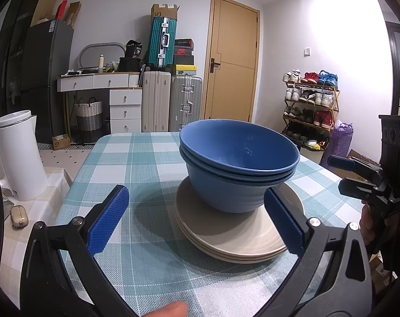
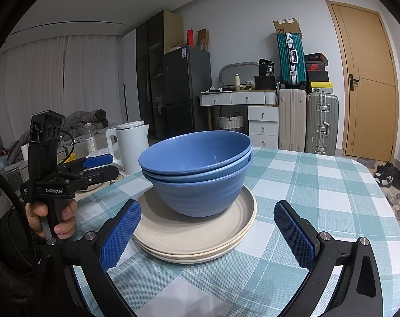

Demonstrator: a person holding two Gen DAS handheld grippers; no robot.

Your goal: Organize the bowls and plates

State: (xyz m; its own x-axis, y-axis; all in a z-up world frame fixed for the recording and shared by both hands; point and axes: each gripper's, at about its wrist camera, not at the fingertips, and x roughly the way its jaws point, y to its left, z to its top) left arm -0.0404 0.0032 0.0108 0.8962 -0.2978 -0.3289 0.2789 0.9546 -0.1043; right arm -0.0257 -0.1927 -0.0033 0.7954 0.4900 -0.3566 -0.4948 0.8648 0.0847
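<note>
Three blue bowls (image 1: 237, 163) are nested and stand on a stack of beige plates (image 1: 234, 235) on the checked tablecloth (image 1: 136, 163). My left gripper (image 1: 197, 219) is open and empty, just in front of the stack, its right pad (image 1: 284, 224) over the plates' rim. The same bowls (image 2: 197, 169) and plates (image 2: 194, 235) fill the right wrist view. My right gripper (image 2: 208, 235) is open and empty, its fingers either side of the plates' near edge. Each gripper shows from the side in the other's view, the right one (image 1: 358, 174) and the left one (image 2: 99, 166).
A white kettle (image 1: 17, 155) stands on a side surface left of the table, with a small case (image 1: 19, 216) beside it. Suitcases (image 1: 171, 103), drawers and a door (image 1: 231, 60) are behind. A shoe rack (image 1: 311, 105) stands at the right.
</note>
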